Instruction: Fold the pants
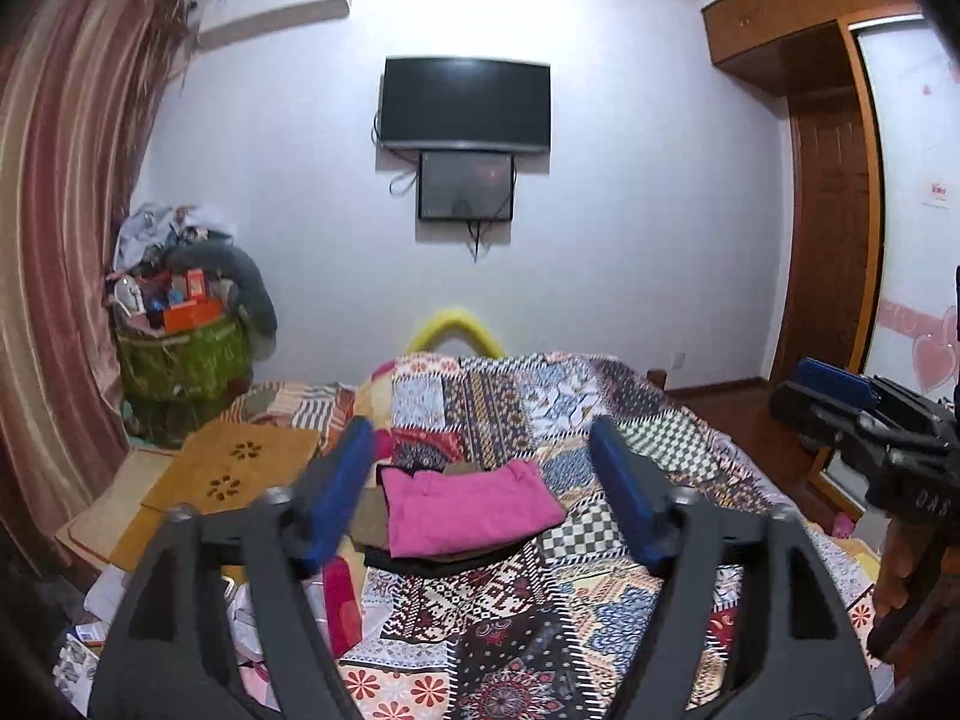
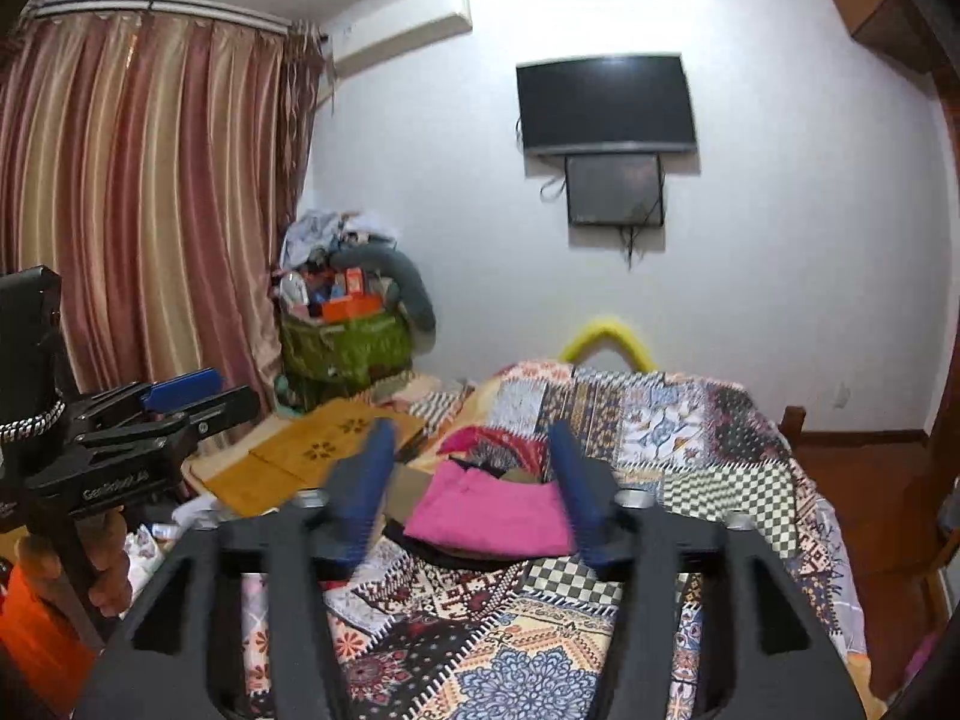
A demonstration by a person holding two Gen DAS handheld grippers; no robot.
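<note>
Folded pink pants [image 1: 465, 507] lie on top of a small stack of dark and brown folded clothes on the patchwork bedspread [image 1: 528, 618]; they also show in the right wrist view [image 2: 492, 513]. My left gripper [image 1: 483, 480] is open and empty, held above and short of the stack. My right gripper [image 2: 471, 468] is open and empty too, also short of the stack. Each gripper shows at the edge of the other's view: the right gripper [image 1: 840, 390] at the right, the left gripper [image 2: 180, 390] at the left.
Yellow-brown boards [image 1: 240, 468] and loose clutter lie left of the bed. A full green basket [image 1: 180, 354] stands by the curtain. A red patterned cloth [image 2: 492, 444] lies behind the stack. A wooden wardrobe [image 1: 834, 210] stands at the right. A TV [image 1: 465, 102] hangs on the far wall.
</note>
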